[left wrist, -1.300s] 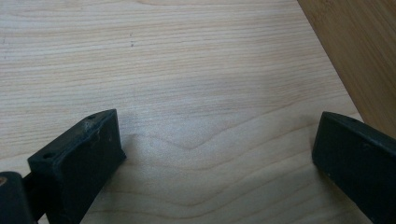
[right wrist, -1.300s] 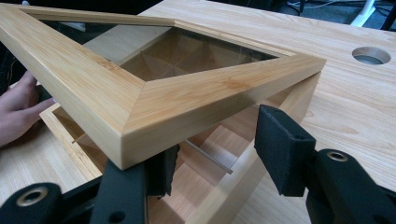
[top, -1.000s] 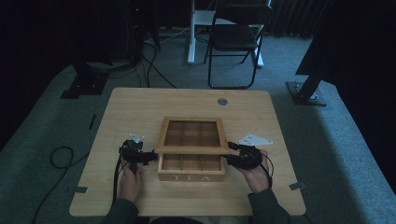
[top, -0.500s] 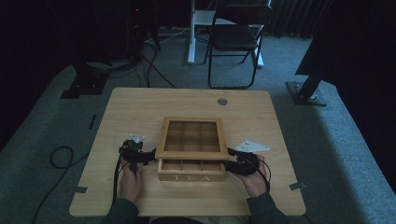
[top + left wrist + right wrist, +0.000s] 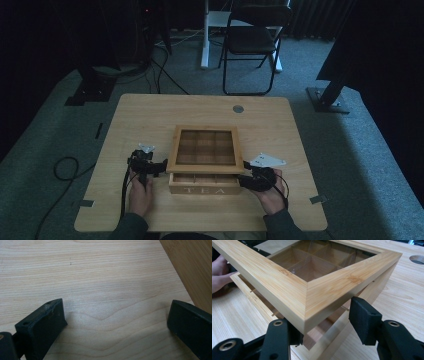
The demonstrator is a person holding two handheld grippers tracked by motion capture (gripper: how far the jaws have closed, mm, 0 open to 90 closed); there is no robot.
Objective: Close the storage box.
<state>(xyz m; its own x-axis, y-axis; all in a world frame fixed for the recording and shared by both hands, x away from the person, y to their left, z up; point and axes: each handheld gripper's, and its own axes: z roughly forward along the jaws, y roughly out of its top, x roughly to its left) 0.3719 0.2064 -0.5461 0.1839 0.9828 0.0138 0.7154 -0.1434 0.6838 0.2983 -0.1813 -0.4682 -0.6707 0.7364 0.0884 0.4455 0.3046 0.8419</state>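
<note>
A wooden tea box (image 5: 204,187) marked TEA stands at the table's near middle. Its glass-windowed lid (image 5: 171,150) is tilted up at the front, so the dividers inside show. My right gripper (image 5: 246,180) sits at the lid's front right corner. In the right gripper view the lid (image 5: 324,287) has that corner between my right gripper's (image 5: 325,323) jaws: one jaw is tucked under the front edge, the other presses the side. My left gripper (image 5: 159,167) lies beside the box's left side. It stands open (image 5: 116,315) over bare wood, with the box wall (image 5: 192,267) at the right.
A round cable hole (image 5: 238,108) is set in the wooden table (image 5: 150,120) near its far edge. A folding chair (image 5: 252,40) and stand bases are on the floor beyond. The person's other hand (image 5: 219,275) shows past the box in the right gripper view.
My right gripper has slid slightly toward the person and closer to the box's front corner. The lid stays raised. The left gripper has hardly moved.
</note>
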